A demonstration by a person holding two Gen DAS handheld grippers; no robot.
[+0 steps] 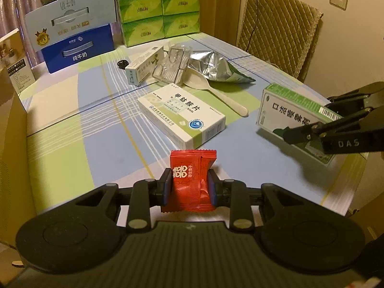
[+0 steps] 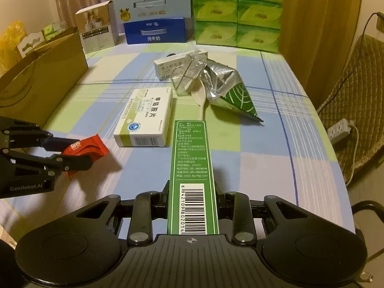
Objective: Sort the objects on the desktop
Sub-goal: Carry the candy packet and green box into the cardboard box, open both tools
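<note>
The left tongs (image 1: 189,182) are gripping a red sachet (image 1: 192,180), pinching it upright between both pads just above the desk (image 1: 60,158). The right tongs (image 2: 192,200) are clamping a long green box (image 2: 190,168) by its barcoded end, the box pointing toward twelve o'clock. In the left wrist view that green box is sitting at three o'clock, raised off the desk. At twelve o'clock from the sachet a white medicine box (image 1: 182,117) is lying flat. Beyond it, toward one o'clock, a white spoon (image 1: 216,91) is resting beside a crumpled foil pouch (image 1: 216,67), with a clear plastic tray (image 1: 172,64) and a slim carton (image 1: 144,67) touching it. At eleven o'clock a blue milk carton (image 1: 79,50) is standing near stacked green tissue packs (image 1: 158,9).
</note>
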